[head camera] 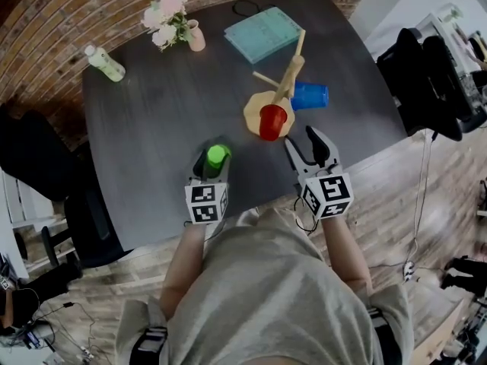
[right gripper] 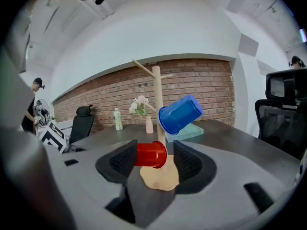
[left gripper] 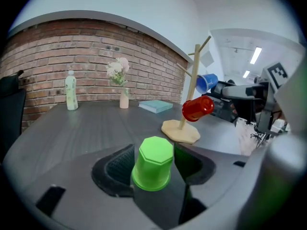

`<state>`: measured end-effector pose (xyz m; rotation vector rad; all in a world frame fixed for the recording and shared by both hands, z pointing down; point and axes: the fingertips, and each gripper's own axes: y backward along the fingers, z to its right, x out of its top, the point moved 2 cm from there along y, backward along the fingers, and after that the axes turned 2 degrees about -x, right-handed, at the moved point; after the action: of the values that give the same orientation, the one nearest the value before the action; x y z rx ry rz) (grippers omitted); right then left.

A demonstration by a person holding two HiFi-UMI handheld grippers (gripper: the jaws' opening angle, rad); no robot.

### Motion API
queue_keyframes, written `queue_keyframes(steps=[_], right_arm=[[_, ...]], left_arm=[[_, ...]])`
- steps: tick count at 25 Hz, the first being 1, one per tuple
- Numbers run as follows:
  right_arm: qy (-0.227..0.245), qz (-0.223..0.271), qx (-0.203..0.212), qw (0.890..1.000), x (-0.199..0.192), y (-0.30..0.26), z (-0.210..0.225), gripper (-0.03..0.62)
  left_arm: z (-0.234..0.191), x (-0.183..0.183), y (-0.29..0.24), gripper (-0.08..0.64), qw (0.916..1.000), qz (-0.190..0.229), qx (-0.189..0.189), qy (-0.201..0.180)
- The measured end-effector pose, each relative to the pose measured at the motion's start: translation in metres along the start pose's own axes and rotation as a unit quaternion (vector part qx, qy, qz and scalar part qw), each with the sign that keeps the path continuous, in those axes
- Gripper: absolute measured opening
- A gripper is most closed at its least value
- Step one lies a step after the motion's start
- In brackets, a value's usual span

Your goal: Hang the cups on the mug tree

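Cups: green cup [head camera: 218, 155], red cup [head camera: 272, 122], blue cup [head camera: 310, 96]
Mug tree [head camera: 253, 111]: pale wood
Worktop [head camera: 152, 120]: dark grey, wood-grained
Book [head camera: 262, 33]: teal
Bottle [head camera: 105, 63]: pale green
Vase [head camera: 196, 36]: pink
Flowers [head camera: 166, 17]: pink, white
Wall [head camera: 53, 21]: red brick

The dark grey surface [head camera: 152, 120] lies bare across its middle and left, open room ahead of the left gripper [head camera: 214, 152], whose gap an upturned green plastic cup [head camera: 218, 155] fills; at the right stands the wooden mug tree [head camera: 283, 82], its red plastic cup [head camera: 272, 122] jutting toward the near edge just ahead of the right gripper [head camera: 303, 144], its blue plastic cup [head camera: 310, 96] out sideways; a teal book [head camera: 262, 33], pink flower vase [head camera: 195, 36] and pale green bottle [head camera: 105, 63] line the far edge.
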<state>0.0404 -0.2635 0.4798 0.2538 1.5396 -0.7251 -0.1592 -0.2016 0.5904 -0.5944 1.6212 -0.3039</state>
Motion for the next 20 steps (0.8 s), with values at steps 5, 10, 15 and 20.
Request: queue_keyframes(steps=[5,10,15,20], right_arm=[[0.0,0.0,0.001,1.0,0.0,-0.002,-0.002,0.23],[0.0,0.0,0.0,1.0,0.001,-0.003,-0.002,0.229],[0.003,0.0,0.0,1.0,0.001,0.0,-0.002,0.227],[0.008,0.001,-0.001,1.0,0.002,0.004,-0.002,0.224]], left_arm=[[-0.004,-0.008,-0.005,0.242,0.9999,-0.007,0.008,-0.001],[-0.005,-0.009,-0.006,0.235,0.9999,-0.007,0.008,-0.005],[-0.005,-0.008,-0.005,0.23,0.9999,-0.01,0.006,-0.008],[-0.003,0.009,0.001,0.229,1.0,0.005,-0.001,-0.005]])
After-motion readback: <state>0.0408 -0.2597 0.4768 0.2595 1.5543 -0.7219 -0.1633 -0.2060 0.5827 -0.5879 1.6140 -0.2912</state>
